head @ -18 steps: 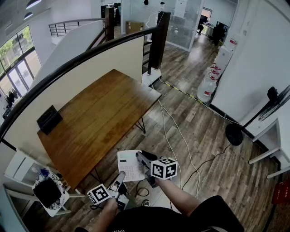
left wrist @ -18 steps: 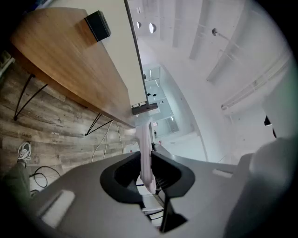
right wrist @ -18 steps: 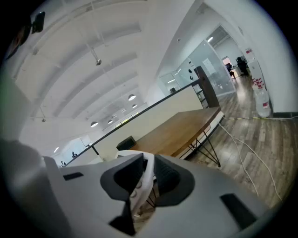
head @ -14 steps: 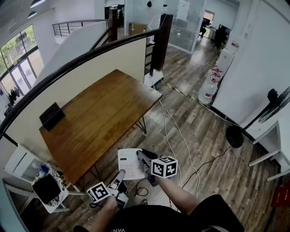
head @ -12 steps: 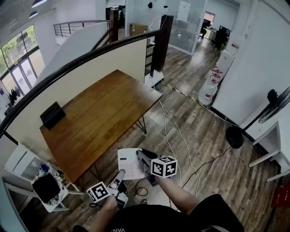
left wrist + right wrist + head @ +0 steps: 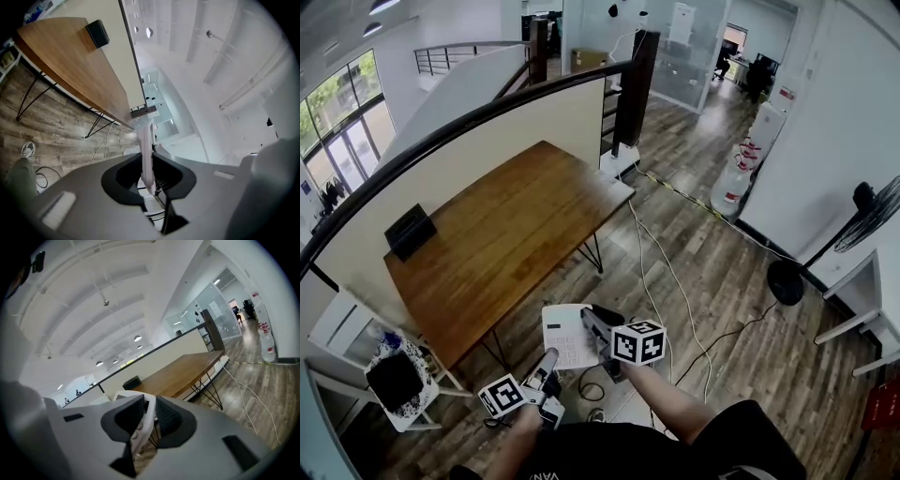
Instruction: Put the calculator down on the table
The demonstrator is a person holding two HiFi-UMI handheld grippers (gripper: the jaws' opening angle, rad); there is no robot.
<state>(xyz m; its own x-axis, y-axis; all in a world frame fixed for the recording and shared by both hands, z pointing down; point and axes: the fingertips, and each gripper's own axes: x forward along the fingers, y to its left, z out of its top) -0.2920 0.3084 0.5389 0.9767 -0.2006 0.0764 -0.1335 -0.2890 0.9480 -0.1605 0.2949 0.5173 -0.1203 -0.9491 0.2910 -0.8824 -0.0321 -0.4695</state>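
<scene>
Calculator (image 6: 565, 336) has edged slightly toward the worktop (image 6: 506, 234). It hangs over the floor (image 6: 703, 272), short of the near edge. Left gripper (image 6: 549, 358) clamps its near edge and right gripper (image 6: 591, 325) its side. The two-point hold probably keeps it level.

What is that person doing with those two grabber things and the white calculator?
A person is holding a white calculator up in the air with two hand-held tools. The left gripper and the right gripper are each clamped on an edge of it. It seems to hang over the wooden floor, just short of the near end of the brown table, so it is not put down yet. A black box sits on the table.
</scene>
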